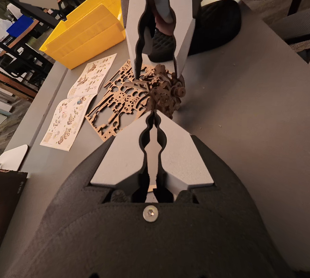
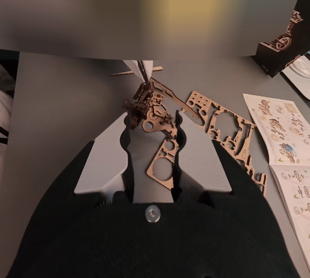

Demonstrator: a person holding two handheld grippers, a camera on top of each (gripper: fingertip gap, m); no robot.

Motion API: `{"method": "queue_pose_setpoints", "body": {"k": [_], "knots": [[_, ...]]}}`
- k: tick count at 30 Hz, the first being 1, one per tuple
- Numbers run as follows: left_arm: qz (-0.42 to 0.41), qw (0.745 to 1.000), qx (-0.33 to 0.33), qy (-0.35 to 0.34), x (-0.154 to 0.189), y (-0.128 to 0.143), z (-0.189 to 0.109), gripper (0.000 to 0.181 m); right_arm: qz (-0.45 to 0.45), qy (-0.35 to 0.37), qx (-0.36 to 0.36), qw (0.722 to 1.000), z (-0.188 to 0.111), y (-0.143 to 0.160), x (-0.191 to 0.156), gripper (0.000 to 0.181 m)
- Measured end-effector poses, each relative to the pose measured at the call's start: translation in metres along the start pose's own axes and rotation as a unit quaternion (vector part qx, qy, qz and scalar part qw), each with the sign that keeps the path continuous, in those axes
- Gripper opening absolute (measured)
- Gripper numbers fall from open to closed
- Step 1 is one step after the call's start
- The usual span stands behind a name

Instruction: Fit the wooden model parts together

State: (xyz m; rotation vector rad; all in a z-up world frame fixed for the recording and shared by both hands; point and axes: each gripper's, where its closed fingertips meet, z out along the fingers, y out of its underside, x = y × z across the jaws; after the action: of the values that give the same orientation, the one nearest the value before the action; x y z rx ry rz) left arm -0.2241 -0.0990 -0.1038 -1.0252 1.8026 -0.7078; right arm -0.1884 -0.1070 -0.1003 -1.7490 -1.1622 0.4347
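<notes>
The wooden model, a cluster of gears and plates with a long arm, stands tilted on the grey table. My left gripper is shut, its tips pinching a thin edge of the model. The right wrist view shows it coming down onto the top of the model. My right gripper is open, a finger on each side of the model with room between the pads. In the left wrist view it straddles the model from the far side.
A punched-out wooden parts sheet and an open instruction booklet lie to the left of the model. A yellow bin stands behind them. A dark box stands at the table's far corner. A thin wooden stick lies beyond the model. Left tips to right tips: about 5 cm.
</notes>
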Motion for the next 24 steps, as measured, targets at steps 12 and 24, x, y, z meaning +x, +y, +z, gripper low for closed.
{"method": "queue_pose_setpoints", "body": {"k": [12, 24], "knots": [[-0.087, 0.995, 0.027, -0.029, -0.008, -0.029, 0.001, 0.046, 0.029, -0.014, -0.002, 0.999, 0.012, -0.002, -0.003, 0.045], [-0.101, 0.995, -0.004, -0.025, -0.007, -0.017, 0.008, 0.005, 0.018, -0.013, 0.007, 1.000, 0.015, -0.006, -0.006, 0.046]]}}
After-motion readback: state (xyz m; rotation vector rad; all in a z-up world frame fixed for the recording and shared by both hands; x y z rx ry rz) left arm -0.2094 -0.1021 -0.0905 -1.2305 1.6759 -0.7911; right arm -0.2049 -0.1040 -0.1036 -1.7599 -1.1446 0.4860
